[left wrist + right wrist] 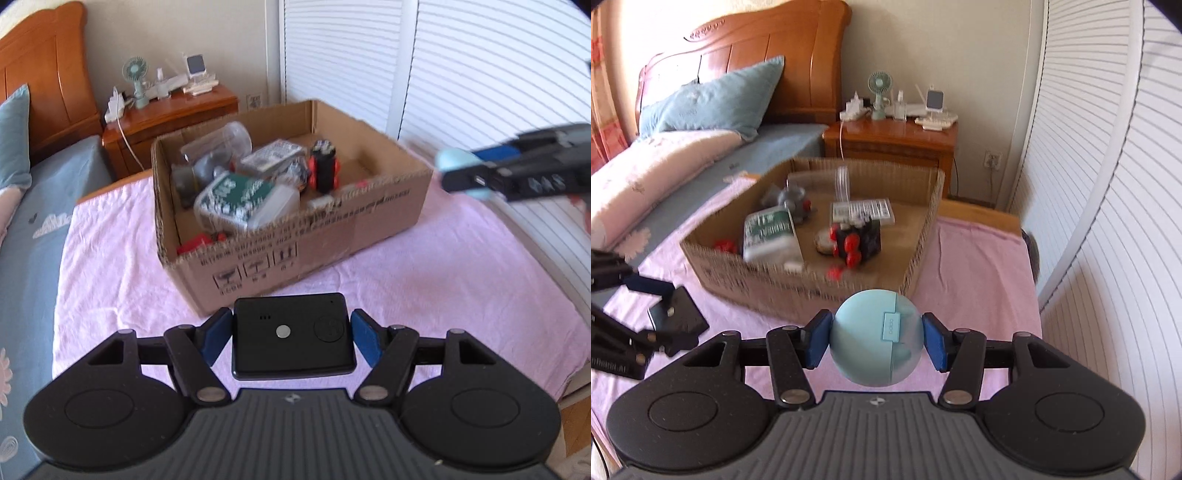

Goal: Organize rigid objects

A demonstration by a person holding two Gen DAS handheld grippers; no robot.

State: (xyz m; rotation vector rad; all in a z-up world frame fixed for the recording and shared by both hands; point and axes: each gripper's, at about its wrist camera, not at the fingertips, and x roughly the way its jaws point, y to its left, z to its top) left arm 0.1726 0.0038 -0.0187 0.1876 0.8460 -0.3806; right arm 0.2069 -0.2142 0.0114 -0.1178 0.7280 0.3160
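1. The left claw [291, 338] is clamped on a flat black device [292, 334], its blue pads pressed to the two short sides; the right claw [875, 341] is clamped on a round pale-blue case [873, 338] across its widest part; both loads hang clear above the pink blanket [110, 258], on the near side of the cardboard box [314, 236].

2. The step in hand looks like carrying both items to the box; to do it well, bring each claw over the near wall before lowering, since the wall stands between the loads and the open top.

3. The round case offers little flat surface to the pads and may roll out of a loosened grip; I would keep it squeezed until it is low inside the box, over the bare cardboard floor at the right-hand end.

4. The black device is flat and should lie steady; set it down level rather than dropping it on the heap.

5. The box stands on the blanket near the bed's far edge, beside the wooden nightstand [892, 142]; it is already part full: a green-and-white packet [236, 199], a black toy with red wheels [323, 166], a clear plastic container [225, 142], a grey piece and small red pieces; blur makes the smaller things hard to name, so they may be toy parts.
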